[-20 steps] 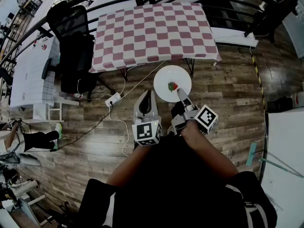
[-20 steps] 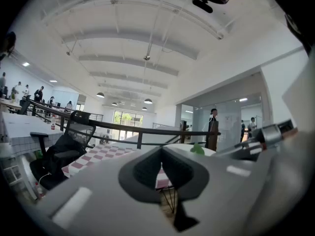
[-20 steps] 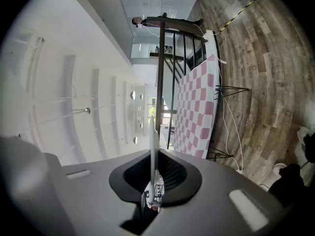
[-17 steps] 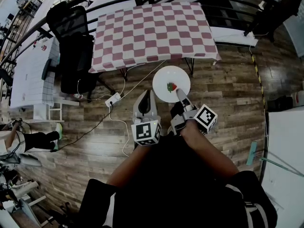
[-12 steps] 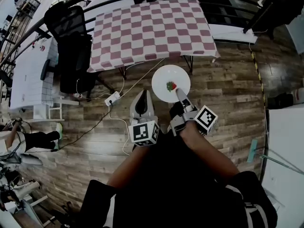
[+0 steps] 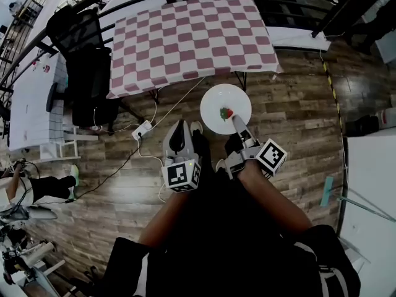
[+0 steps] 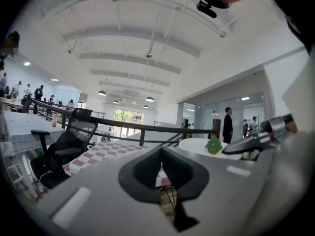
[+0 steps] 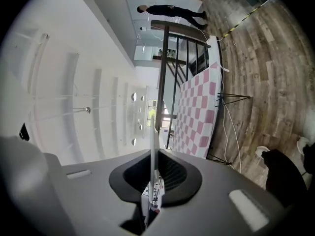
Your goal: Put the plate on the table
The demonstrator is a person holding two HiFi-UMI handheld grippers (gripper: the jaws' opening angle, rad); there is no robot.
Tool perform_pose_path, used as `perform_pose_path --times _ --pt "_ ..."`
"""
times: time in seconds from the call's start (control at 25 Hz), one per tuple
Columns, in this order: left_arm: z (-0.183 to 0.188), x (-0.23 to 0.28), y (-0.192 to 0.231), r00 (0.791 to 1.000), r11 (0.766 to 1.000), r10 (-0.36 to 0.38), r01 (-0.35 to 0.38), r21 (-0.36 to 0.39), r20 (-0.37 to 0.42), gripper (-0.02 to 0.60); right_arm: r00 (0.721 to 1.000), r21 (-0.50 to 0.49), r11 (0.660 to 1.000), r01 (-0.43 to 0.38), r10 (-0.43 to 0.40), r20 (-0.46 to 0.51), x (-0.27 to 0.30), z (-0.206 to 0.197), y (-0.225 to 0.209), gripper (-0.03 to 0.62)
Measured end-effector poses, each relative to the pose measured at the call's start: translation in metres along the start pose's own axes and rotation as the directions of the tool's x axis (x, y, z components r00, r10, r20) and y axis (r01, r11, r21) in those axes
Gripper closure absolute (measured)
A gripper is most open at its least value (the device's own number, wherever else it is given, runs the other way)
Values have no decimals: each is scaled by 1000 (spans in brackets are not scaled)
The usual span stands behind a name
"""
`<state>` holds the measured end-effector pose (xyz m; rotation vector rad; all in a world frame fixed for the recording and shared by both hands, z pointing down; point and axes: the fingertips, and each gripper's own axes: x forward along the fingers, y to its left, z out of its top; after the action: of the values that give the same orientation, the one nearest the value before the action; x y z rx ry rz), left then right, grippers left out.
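The right tool (image 6: 234, 119) pinches the near rim of the plate (image 6: 213, 104), which sticks out ahead of it, short of the surface (image 6: 185, 36). The left tool (image 6: 179, 126) is pressed together, empty. The plate looks hard, slippery and breakable, so the rim needs a firm hold.

In the head view my right gripper (image 6: 235, 121) covers the near rim of the plate (image 6: 218, 104). The small red-and-green thing (image 6: 226, 112) on it is too small for me to name. The right gripper view gives the plate edge-on only, its face unseen. My own body hides the wooden floor (image 6: 297, 104) nearest me. Far off, the people (image 7: 227, 124) are too small to make out.
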<state>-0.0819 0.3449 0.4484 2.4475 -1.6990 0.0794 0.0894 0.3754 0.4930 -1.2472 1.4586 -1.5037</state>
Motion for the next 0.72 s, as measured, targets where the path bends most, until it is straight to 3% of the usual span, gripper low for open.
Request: perform_pose_path --times 0.44,0.6,0.72 --pt "9 71 40 1000 1000 -16 15 -21 -2 572 993 -11 1000 24 -25 -111 86 -4 10 577" --pt "21 112 67 1000 1000 1 -1 -20 21 572 989 -9 1000 -12 10 -149 137 -3 23 579" --pt "30 144 85 999 1000 -26 25 6 33 572 989 -1 999 -38 38 -146 176 1 36 579"
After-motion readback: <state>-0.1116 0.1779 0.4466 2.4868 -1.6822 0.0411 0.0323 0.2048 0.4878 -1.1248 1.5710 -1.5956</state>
